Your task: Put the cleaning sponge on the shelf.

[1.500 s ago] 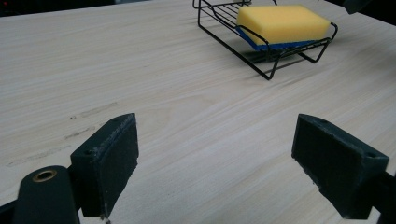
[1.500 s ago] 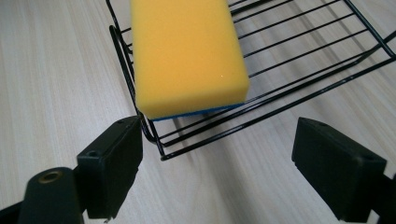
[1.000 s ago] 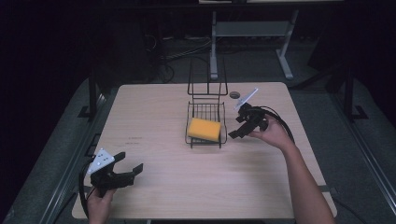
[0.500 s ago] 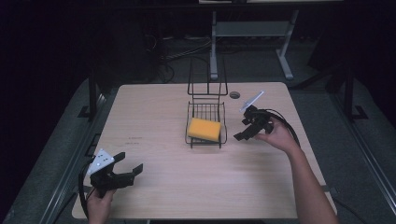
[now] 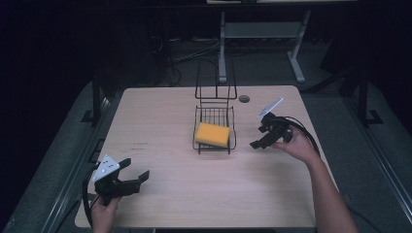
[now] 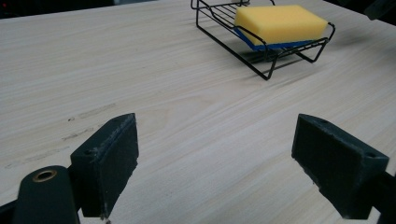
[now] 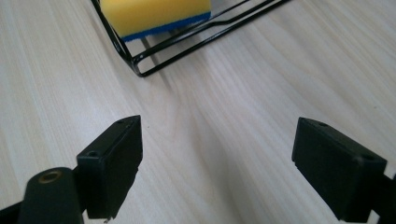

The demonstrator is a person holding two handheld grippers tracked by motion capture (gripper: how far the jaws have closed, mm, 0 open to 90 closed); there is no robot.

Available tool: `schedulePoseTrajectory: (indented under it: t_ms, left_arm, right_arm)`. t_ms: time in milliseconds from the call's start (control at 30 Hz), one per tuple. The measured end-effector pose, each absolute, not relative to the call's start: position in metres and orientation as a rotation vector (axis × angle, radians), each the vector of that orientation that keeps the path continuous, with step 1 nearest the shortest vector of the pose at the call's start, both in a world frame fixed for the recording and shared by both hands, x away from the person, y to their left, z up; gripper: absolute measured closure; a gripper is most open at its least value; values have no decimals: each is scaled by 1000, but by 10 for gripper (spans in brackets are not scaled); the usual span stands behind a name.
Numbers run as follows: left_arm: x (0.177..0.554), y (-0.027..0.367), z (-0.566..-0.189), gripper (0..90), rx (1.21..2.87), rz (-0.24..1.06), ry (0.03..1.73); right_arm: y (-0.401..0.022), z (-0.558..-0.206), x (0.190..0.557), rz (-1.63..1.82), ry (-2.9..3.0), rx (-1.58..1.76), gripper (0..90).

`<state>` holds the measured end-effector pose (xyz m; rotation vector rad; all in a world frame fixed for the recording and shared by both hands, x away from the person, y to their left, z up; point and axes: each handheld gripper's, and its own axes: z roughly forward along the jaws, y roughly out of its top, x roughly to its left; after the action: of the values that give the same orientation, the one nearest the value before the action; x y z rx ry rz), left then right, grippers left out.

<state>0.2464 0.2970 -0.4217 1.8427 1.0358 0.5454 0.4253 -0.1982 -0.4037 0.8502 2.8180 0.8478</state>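
Here the yellow sponge (image 5: 212, 134) lies flat in the black wire rack (image 5: 230, 124), which stands near the middle of the pale wooden desk (image 5: 170, 116), a little toward its far edge. From the left gripper view the sponge (image 6: 279, 22) shows a blue underside resting on the rack's wires (image 6: 261, 56), and it fits within the low rim. A tall wire back rises from the rack's far end.

The right tongs (image 5: 261, 140) hover just to the right of the rack, close to it but not touching, held in the person's right hand (image 5: 296, 143). Their jaws stand wide apart with nothing between them, and in the right gripper view they point down at bare wood with the rack's near corner (image 7: 140, 65) and the edge of the sponge (image 7: 154, 14) just ahead.

The left tongs (image 5: 135, 174) sit well away, low over the near left corner of the desk, gripped by the left hand (image 5: 104, 213). Their jaws are also wide and hold nothing, aimed across the wood toward the distant rack. A small dark round hole (image 5: 244, 98) marks the desk beyond the rack.
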Motion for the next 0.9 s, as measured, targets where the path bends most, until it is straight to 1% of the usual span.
schedulePoseTrajectory:
  t_ms: [567, 900]
  left_arm:
    - [246, 296, -422, 141, 1846, 547, 1034]
    - [246, 295, -422, 140, 1847, 544, 1034]
  right_arm:
    - [-217, -411, 411, 838, 2817, 894, 154]
    - [-221, -416, 402, 827, 2832, 902, 154]
